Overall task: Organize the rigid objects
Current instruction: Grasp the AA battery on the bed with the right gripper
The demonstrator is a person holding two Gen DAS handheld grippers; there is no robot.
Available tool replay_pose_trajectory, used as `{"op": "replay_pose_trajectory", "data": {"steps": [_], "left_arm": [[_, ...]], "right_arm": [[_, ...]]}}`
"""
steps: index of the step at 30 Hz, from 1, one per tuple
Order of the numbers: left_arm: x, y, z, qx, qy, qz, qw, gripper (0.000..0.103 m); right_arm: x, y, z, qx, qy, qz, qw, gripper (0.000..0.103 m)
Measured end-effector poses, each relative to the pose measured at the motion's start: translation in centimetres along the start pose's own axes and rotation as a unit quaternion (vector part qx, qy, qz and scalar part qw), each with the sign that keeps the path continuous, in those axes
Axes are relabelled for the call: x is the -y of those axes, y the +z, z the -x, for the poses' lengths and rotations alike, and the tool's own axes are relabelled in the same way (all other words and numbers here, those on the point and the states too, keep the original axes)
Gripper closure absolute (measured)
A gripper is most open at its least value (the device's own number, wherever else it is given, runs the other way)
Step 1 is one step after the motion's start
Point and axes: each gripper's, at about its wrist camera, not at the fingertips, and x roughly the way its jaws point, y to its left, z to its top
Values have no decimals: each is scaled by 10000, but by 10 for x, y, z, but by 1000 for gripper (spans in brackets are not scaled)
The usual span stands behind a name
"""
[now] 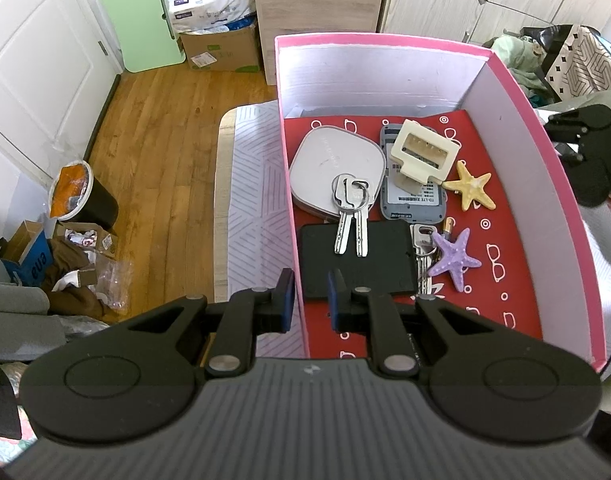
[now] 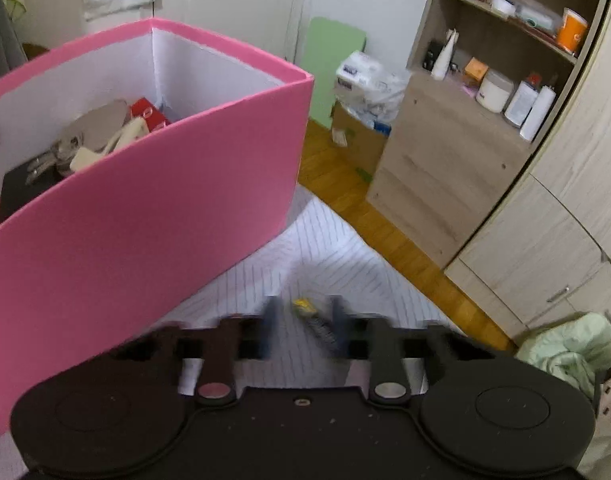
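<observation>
**Now picking the last loose piece off the cloth**

Judging by how things lie, the step in hand is a pickup beside the open pink cardboard box [image 2: 145,220]. The right tool [image 2: 304,320] points down at the white striped cloth [image 2: 325,248] on the surface. Its fingers stand apart on either side of a small dark object with a yellow end [image 2: 315,326]. Blur hides the pads, and no pinch shows. The next move calls for a firm close on that object, a lift clear of the tall wall, and a release over bare red lining.

The left tool [image 1: 311,296] is clenched narrow, astride the box's left wall at lower centre of its frame. Whether the pads bite the wall, I cannot tell.

Only the left view shows the box floor. On it lie a grey rounded-square case [image 1: 337,160], a ring of silver keys [image 1: 351,208], a flat black slab [image 1: 357,260], a cream plastic block [image 1: 423,152], a yellow starfish [image 1: 471,186] and a purple starfish [image 1: 453,258]. Free space remains at the right. Only the right view shows the loose object, and the box's outer face blocks most of its view inside.
</observation>
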Motion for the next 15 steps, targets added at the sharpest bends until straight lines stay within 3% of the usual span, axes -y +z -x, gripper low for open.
{"op": "replay_pose_trajectory", "data": {"steps": [3, 11, 13, 15], "left_arm": [[-1, -1, 0, 15, -10, 18, 10000, 88], [-5, -2, 1, 43, -68, 62, 9999, 88], [-7, -2, 2, 48, -92, 99, 9999, 88], [-7, -2, 2, 48, -83, 84, 9999, 88]], "right_arm": [[-8, -1, 5, -27, 445, -105, 9990, 91], [-5, -13, 6, 100, 501, -581, 9970, 88], [-2, -17, 6, 194, 493, -815, 9953, 91], [-9, -22, 11, 256, 306, -851, 9956, 91]]}}
